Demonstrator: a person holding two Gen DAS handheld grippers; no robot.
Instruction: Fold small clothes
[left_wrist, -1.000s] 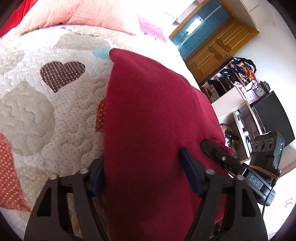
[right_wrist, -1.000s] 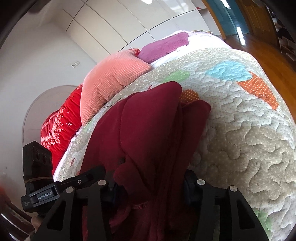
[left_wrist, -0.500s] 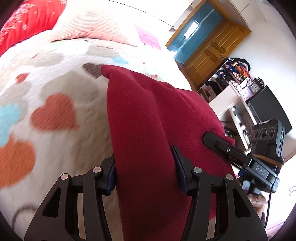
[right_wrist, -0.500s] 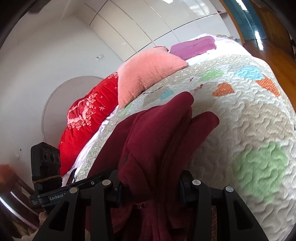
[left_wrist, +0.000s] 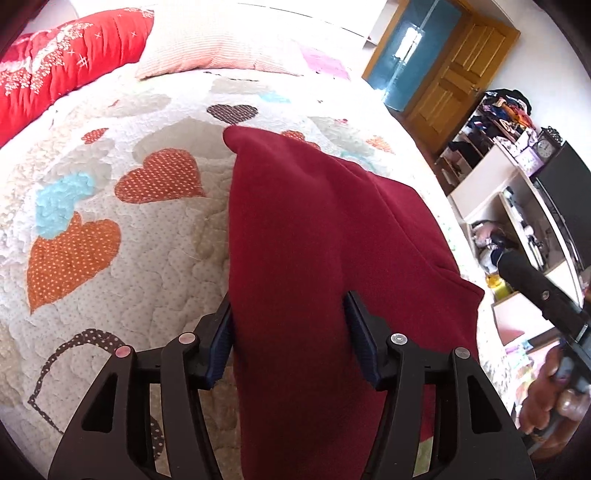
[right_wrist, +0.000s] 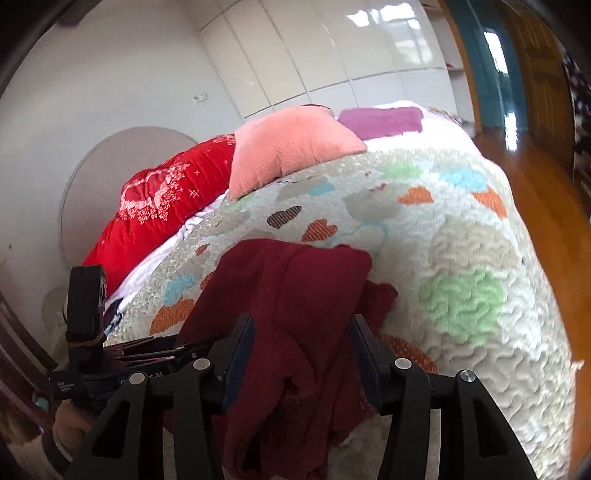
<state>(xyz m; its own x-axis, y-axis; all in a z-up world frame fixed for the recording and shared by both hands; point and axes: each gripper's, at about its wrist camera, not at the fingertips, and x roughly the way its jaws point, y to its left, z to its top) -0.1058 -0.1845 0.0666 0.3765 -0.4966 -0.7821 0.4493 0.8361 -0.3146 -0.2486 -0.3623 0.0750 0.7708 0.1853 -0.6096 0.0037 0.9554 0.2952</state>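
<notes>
While both claws grip it, a dark red garment (left_wrist: 314, 258), thick and bunched, draped over the heart-patterned quilt (left_wrist: 110, 221).

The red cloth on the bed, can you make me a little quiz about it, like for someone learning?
1. True or false: both grippers are shut on the dark red garment.
2. Which pillow lies nearest the red pillow? A. pink pillow B. purple pillow
3. Fill in: the heart quilt lies ___ the garment.

Key: 1. True: left gripper and right gripper both clamp it. 2. A. 3. under.
</notes>
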